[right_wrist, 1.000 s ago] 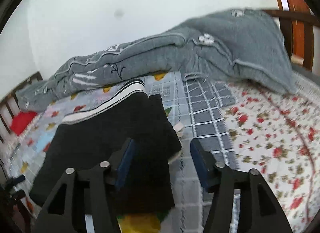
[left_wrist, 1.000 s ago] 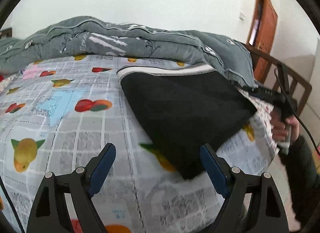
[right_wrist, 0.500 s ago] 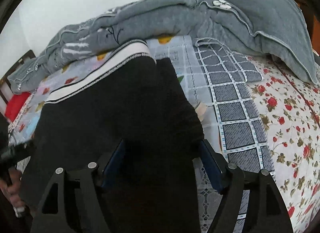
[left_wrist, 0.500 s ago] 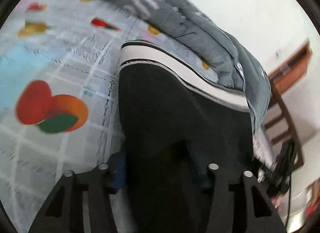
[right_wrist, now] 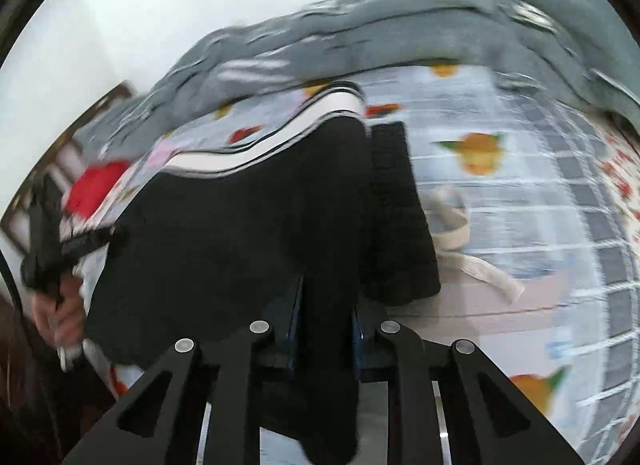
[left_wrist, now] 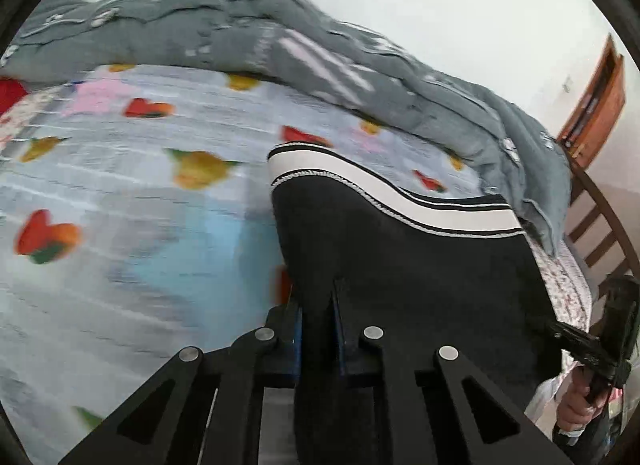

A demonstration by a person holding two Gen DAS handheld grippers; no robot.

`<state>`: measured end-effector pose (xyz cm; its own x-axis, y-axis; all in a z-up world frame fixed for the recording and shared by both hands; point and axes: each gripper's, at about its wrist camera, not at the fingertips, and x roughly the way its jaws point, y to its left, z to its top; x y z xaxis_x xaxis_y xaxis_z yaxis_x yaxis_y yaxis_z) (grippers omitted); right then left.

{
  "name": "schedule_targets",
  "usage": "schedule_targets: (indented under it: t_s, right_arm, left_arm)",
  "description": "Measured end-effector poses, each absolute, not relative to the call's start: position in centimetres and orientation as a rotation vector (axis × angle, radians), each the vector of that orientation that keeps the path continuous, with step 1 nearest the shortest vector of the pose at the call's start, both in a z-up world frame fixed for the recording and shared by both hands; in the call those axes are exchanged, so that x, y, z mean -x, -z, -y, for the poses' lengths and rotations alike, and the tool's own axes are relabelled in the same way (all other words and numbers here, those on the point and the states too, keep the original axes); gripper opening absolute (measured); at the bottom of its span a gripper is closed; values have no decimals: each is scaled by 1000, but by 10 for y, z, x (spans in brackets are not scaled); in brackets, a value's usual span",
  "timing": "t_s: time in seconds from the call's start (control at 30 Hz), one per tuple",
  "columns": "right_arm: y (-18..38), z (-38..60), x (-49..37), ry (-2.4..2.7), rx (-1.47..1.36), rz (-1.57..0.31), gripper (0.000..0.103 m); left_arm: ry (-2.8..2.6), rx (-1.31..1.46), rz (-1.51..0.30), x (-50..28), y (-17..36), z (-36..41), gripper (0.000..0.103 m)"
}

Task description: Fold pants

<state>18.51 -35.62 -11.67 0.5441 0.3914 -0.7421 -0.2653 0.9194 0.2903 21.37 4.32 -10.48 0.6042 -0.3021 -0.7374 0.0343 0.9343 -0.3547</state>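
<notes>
Black pants point(left_wrist: 400, 265) with a white, black-striped waistband point(left_wrist: 360, 181) lie folded on the bed. In the left wrist view my left gripper point(left_wrist: 316, 305) has its jaws closing tight on the near edge of the fabric, which is pinched between the blue pads. The right wrist view shows the same pants point(right_wrist: 240, 233) and waistband point(right_wrist: 260, 149). There my right gripper point(right_wrist: 326, 305) has its jaws closing on the near edge, a fold of black cloth pressed between them. Each view shows the hand point(left_wrist: 576, 409) point(right_wrist: 60, 313) that holds the other gripper at the pants' far side.
A grey quilt point(left_wrist: 280, 45) is heaped along the back of the bed. The fruit-print sheet point(left_wrist: 120, 225) spreads to the left. A cream strap point(right_wrist: 452, 225) lies right of the pants. The wooden bed frame point(left_wrist: 600, 233) and a door point(left_wrist: 600, 97) stand at the right.
Both grippers moved forward onto the near edge of the pants. Their jaws went from wide open to closed on the black fabric.
</notes>
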Motion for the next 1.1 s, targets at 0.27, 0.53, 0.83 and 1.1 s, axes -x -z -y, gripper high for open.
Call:
schedule_targets:
  t_s: [0.27, 0.53, 0.83, 1.1]
  right_arm:
    - [102, 321, -244, -382, -177, -857, 41]
    - [81, 329, -248, -375, -166, -773, 9]
    - [84, 356, -254, -187, -198, -772, 45]
    - [87, 281, -299, -307, 38, -767, 44]
  left_arm:
    - [88, 178, -850, -195, 96, -76, 64]
    - [76, 129, -811, -189, 82, -75, 65]
    - [130, 59, -766, -220, 78, -24, 65]
    - [123, -79, -815, -282, 98, 38, 65]
